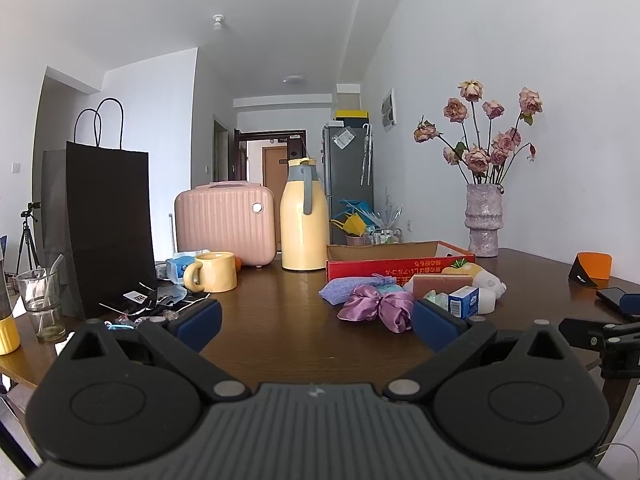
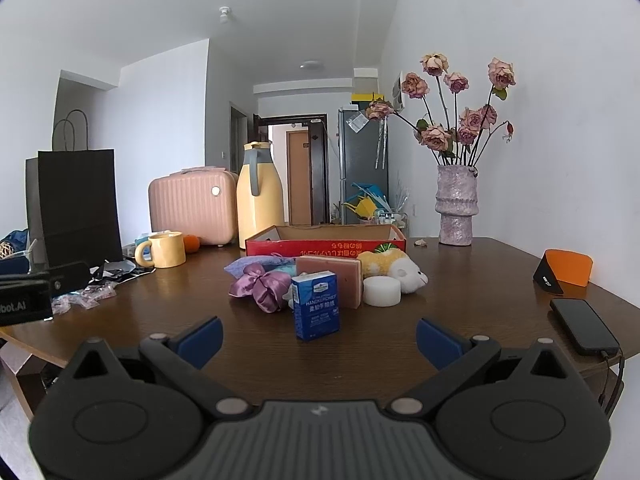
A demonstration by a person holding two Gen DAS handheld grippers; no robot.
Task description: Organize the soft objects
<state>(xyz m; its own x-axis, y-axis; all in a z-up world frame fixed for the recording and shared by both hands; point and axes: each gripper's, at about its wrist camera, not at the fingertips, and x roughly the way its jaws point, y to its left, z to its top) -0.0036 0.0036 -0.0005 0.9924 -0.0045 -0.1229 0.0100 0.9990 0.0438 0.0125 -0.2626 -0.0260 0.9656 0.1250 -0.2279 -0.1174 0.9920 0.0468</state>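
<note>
A heap of soft things lies on the brown table in front of a red cardboard box (image 2: 324, 246) (image 1: 396, 266). In it are a purple satin scrunchie (image 2: 262, 284) (image 1: 378, 306), a lilac knitted pouch (image 1: 348, 288) (image 2: 248, 266), a pink sponge (image 2: 330, 280) (image 1: 440, 284), a white foam cylinder (image 2: 381, 291), a yellow-and-white plush toy (image 2: 394, 268) (image 1: 486, 278) and an upright blue tissue pack (image 2: 316, 306) (image 1: 464, 300). My right gripper (image 2: 318, 334) stands open just short of the tissue pack. My left gripper (image 1: 316, 322) is open, left of the heap, with nothing between its fingers.
A yellow mug (image 1: 214, 272), pink case (image 1: 226, 222), yellow thermos (image 1: 304, 218) and black paper bag (image 1: 110, 228) stand at the back left. A glass (image 1: 42, 302) and wrappers lie at the left edge. A vase of dried roses (image 2: 456, 204), an orange-black holder (image 2: 564, 272) and a phone (image 2: 584, 326) are on the right.
</note>
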